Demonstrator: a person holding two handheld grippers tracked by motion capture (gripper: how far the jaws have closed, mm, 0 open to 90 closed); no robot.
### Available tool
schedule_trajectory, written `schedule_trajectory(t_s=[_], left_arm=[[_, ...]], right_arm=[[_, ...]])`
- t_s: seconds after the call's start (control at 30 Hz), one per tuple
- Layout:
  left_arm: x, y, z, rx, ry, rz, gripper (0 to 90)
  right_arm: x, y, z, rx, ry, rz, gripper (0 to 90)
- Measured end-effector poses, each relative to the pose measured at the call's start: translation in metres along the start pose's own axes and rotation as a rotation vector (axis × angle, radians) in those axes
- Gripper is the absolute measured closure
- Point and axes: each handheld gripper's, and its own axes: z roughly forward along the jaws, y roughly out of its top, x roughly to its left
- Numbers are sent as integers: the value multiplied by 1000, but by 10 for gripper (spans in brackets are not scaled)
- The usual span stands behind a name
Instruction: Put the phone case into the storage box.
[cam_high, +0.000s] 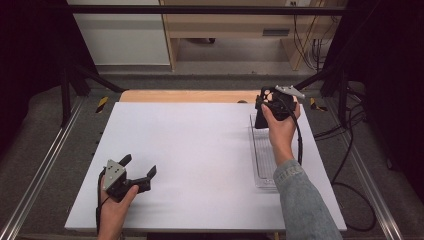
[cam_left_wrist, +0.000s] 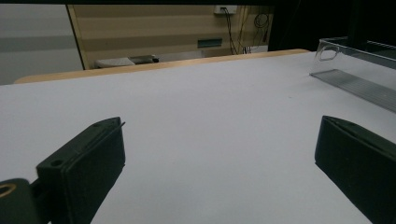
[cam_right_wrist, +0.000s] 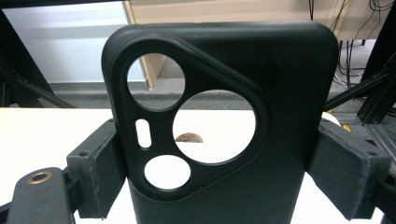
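Observation:
A black phone case (cam_right_wrist: 289, 93) with a three-cornered camera cutout stands upright between the jaws of my right gripper (cam_right_wrist: 219, 172), whose pads press on its two long sides. From above, the right gripper (cam_high: 265, 102) holds the phone case (cam_high: 261, 119) over the far end of a clear plastic tray (cam_high: 262, 160), at the table's far right. My left gripper (cam_high: 140, 165) rests at the near left of the white table top (cam_high: 190, 150). The left gripper (cam_left_wrist: 219, 154) is open, with only bare table between its jaws.
The clear tray (cam_left_wrist: 355, 70) lies lengthwise along the table's right side. A wooden strip (cam_high: 190, 96) borders the far edge, with a small brown spot (cam_high: 242, 101) on it. Black frame bars and cables stand around the table.

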Motion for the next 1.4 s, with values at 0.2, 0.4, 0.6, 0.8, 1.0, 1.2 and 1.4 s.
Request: schedule_trajectory(t_s=[0.2, 0.4, 0.6, 0.8, 1.0, 1.2, 1.4], left_arm=[[0, -1, 1, 1, -4, -6, 17], [1, -1, 1, -1, -4, -8, 17], [0, -1, 1, 0, -6, -8, 17], [0, -1, 1, 1, -8, -4, 17], [0, -1, 1, 0, -9, -7, 17], [1, -1, 2, -2, -11, -8, 17], [2, -1, 2, -2, -11, -10, 17]], right_arm=[[1, -5, 9, 5, -16, -8, 139], [3, -11, 17, 6, -42, -18, 139], [7, -13, 21, 8, -41, -19, 139], [8, -16, 24, 15, -48, -26, 138], [8, -17, 26, 20, -43, -9, 138], [5, -19, 30, 23, -51, 0, 138], [4, -20, 33, 26, -51, 5, 138]])
